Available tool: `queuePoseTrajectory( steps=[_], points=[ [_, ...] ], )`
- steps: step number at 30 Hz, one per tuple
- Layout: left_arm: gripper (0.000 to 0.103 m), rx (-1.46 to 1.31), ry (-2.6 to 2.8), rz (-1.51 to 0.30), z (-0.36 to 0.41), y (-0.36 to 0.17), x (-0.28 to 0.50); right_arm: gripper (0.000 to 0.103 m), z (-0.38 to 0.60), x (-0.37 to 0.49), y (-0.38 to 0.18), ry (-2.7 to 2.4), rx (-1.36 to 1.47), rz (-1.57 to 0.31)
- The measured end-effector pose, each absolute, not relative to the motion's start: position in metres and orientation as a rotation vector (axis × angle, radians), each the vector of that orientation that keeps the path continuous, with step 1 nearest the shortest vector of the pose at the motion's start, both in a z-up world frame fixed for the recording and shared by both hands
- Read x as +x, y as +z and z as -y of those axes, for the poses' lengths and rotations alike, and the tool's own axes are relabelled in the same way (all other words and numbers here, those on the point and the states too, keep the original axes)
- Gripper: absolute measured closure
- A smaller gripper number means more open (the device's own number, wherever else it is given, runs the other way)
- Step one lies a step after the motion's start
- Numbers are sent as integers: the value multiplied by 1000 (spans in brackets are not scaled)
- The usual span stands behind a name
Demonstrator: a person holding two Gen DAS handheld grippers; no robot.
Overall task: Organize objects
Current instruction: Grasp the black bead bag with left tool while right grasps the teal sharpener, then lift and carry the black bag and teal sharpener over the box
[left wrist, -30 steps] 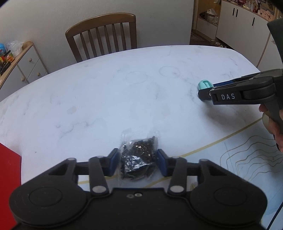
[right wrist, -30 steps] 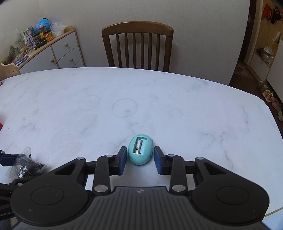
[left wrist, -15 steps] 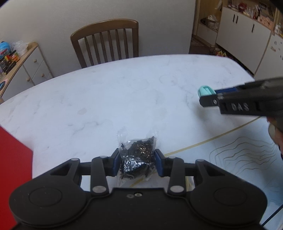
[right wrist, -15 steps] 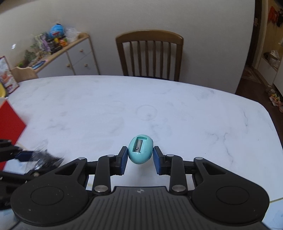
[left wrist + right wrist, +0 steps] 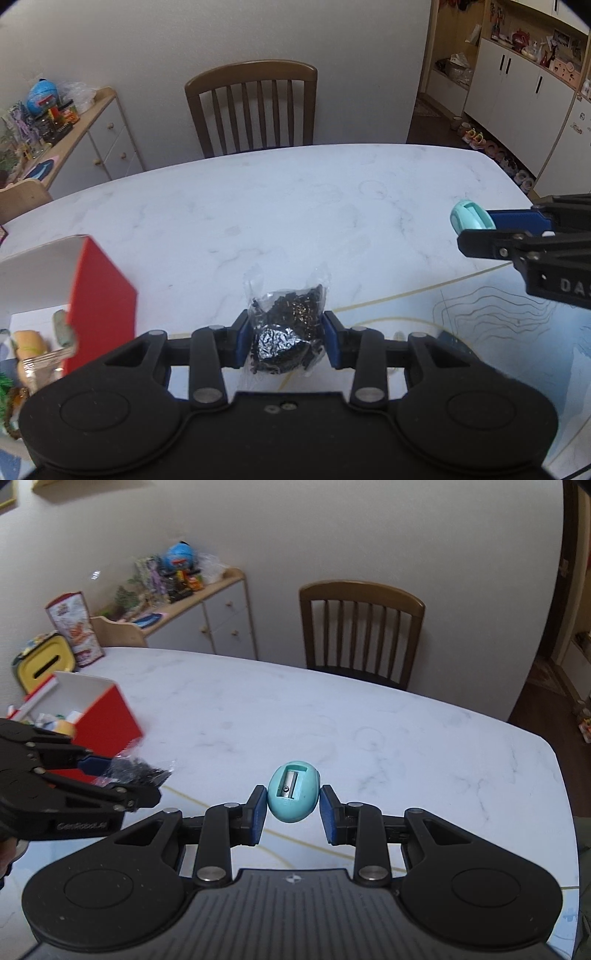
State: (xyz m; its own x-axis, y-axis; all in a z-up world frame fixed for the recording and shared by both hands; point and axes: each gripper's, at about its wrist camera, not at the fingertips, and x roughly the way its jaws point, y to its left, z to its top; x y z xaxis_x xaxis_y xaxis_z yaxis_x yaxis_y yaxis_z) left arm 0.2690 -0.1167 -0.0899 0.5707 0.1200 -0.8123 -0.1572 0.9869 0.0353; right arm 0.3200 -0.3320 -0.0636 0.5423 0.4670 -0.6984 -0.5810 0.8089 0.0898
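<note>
You've got both loads up off the desk (image 5: pixel 295 206) right now. Your left gripper (image 5: pixel 286 338) has its jaws clamped on the bag of small black bits (image 5: pixel 286 328), squeezed between the blue pads (image 5: pixel 242 338), its crimped top edge sticking out ahead of the jaws. Your right gripper (image 5: pixel 293 812) has its jaws pinched on the teal pencil sharpener (image 5: pixel 293 795), which sits right at the pad tips.

Watch that sharpener: it's egg-shaped and smooth, held only across its narrow waist, so I'd say a jolt or a quick swing could squirt it out forward. The bag is soft and slack; the bits can shift and the film could slide through the pads if you ease off.

The sharpener's long axis runs straight ahead along the jaws, blade slot facing up, wider end nearest you.

The red box (image 5: pixel 107 716) lies off to the left of both sets of jaws, open and already holding things. Probably the drop spot, and the left gripper looks closer, so mind the two tools crossing.
</note>
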Motion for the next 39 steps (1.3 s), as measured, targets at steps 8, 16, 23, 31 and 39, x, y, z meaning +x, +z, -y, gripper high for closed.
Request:
queuePoseTrajectory(
  steps=[8, 16, 23, 31, 39],
  points=[
    [65, -86, 158, -922, 92, -62, 233, 73, 307, 276, -30, 681, -154, -754],
    [65, -112, 166, -895, 53, -47, 197, 73, 259, 240, -8, 733, -175, -729],
    [65, -120, 197, -882, 2, -38, 166, 73, 209, 212, 5, 768, -185, -716],
    [65, -119, 229, -871, -59, -30, 143, 73, 154, 192, 12, 783, -189, -702],
    [65, -109, 257, -862, -114, -33, 135, 73, 100, 188, 3, 776, -202, -713]
  ],
)
